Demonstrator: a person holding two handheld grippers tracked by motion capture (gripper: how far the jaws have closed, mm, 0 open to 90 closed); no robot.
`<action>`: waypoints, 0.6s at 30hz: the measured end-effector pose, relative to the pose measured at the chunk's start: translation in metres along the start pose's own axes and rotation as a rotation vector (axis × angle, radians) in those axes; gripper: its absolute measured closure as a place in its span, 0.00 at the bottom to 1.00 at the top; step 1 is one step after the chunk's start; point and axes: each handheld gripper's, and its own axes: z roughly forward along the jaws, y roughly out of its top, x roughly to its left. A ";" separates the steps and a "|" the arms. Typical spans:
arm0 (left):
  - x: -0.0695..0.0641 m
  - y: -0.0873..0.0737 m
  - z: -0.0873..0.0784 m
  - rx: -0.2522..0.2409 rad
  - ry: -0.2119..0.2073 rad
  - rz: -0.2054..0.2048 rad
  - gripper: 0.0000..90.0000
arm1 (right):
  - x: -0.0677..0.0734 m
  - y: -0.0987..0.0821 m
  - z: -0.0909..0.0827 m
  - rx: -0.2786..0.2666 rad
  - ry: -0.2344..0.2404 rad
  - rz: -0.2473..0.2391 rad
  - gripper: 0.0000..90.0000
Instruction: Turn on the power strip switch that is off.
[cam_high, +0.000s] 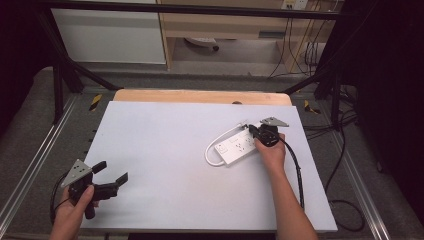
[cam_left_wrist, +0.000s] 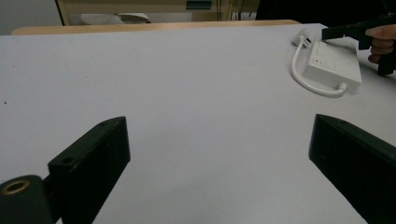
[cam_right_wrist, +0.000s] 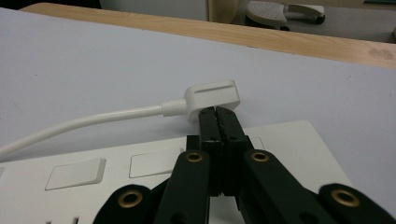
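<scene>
A white power strip (cam_high: 239, 148) (cam_left_wrist: 334, 65) (cam_right_wrist: 140, 172) lies on the right half of the white table (cam_high: 160, 145). Its white cable (cam_high: 212, 150) (cam_right_wrist: 84, 121) loops round to a flat white plug (cam_high: 245, 125) (cam_right_wrist: 212, 95) at the strip's far end. My right gripper (cam_high: 252, 130) (cam_right_wrist: 217, 113) reaches over the strip with its jaws pressed together, tips touching the plug's near side and nothing seen between them. My left gripper (cam_high: 112, 172) (cam_left_wrist: 218, 125) is held at the table's near left corner, jaws wide apart over bare tabletop.
A wooden strip (cam_high: 200, 96) runs along the table's far edge. Metal frame rails (cam_high: 45, 145) flank both sides, and dark cables (cam_high: 340, 165) trail on the floor at the right. Shelving (cam_high: 220, 25) stands beyond the table.
</scene>
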 end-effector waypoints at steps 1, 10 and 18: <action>0.000 0.000 0.000 0.000 0.000 0.000 0.06 | 0.000 0.000 0.000 0.012 0.002 -0.001 1.00; 0.000 0.000 0.000 0.000 0.000 0.000 0.06 | -0.001 0.000 0.001 0.018 0.005 0.002 1.00; 0.001 0.000 0.000 -0.002 -0.001 -0.002 0.06 | -0.003 0.001 -0.001 0.013 -0.001 0.006 1.00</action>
